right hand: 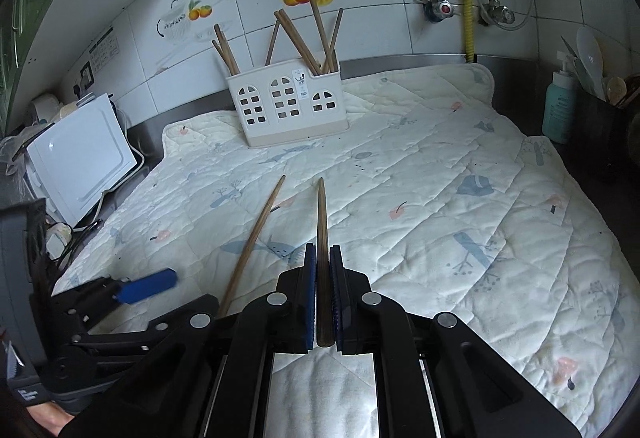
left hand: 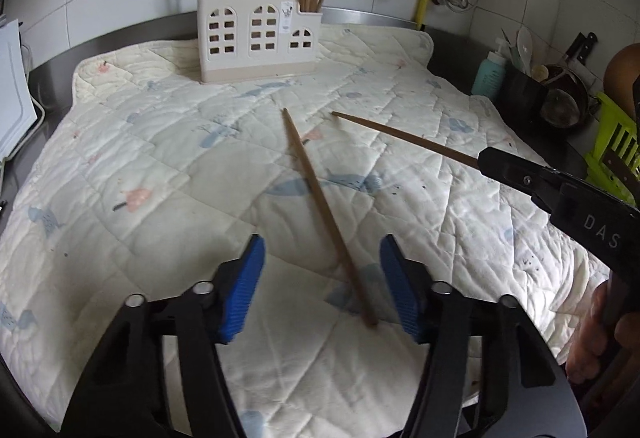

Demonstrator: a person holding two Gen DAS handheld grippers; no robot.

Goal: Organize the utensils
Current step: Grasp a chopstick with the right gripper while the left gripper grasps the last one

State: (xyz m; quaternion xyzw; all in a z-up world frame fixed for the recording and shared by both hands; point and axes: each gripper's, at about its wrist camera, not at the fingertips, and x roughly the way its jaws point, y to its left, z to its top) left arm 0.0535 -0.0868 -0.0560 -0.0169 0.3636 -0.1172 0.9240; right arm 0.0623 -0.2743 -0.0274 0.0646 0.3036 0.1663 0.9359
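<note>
Right gripper (right hand: 322, 258) pinches one chopstick (right hand: 321, 213); left gripper (left hand: 322, 286) spread around second chopstick (left hand: 320, 197). Next: squeeze, carry to holder (left hand: 258, 37).

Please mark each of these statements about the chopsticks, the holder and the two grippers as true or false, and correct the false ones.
1. The right gripper is shut on a chopstick. True.
2. The left gripper already pinches the other chopstick. False: that chopstick lies between the blue pads, which do not touch it.
3. The white holder stands empty. False: several chopsticks stand in it.
4. The holder stands at the far end of the quilted mat, near the tiled wall. True.
5. The free chopstick lies on bare steel counter. False: it lies on the mat.
</note>
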